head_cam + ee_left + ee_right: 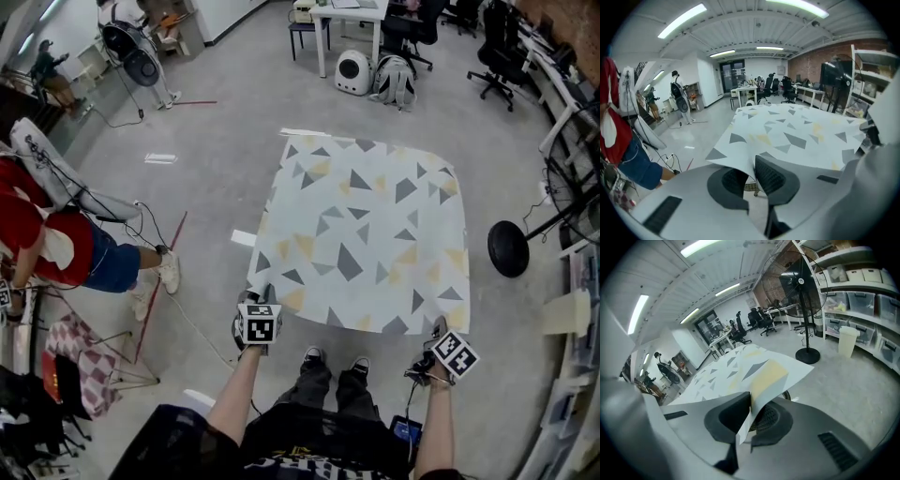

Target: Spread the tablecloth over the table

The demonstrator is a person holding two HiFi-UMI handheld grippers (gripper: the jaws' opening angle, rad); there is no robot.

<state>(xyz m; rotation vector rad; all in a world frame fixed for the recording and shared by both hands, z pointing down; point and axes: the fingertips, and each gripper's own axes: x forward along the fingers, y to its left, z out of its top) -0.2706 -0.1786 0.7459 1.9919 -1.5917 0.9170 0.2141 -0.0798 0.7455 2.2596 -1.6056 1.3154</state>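
Table: top wholly hidden under the tablecloth (pixel 361 239), which lies flat across it.
Floor (pixel 216 131): grey concrete; round black fan base (pixel 509 248) and a loose cable (pixel 192 323) rest on it.

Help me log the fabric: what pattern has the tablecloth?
The tablecloth is white with grey and yellow triangles; head view shows it best.
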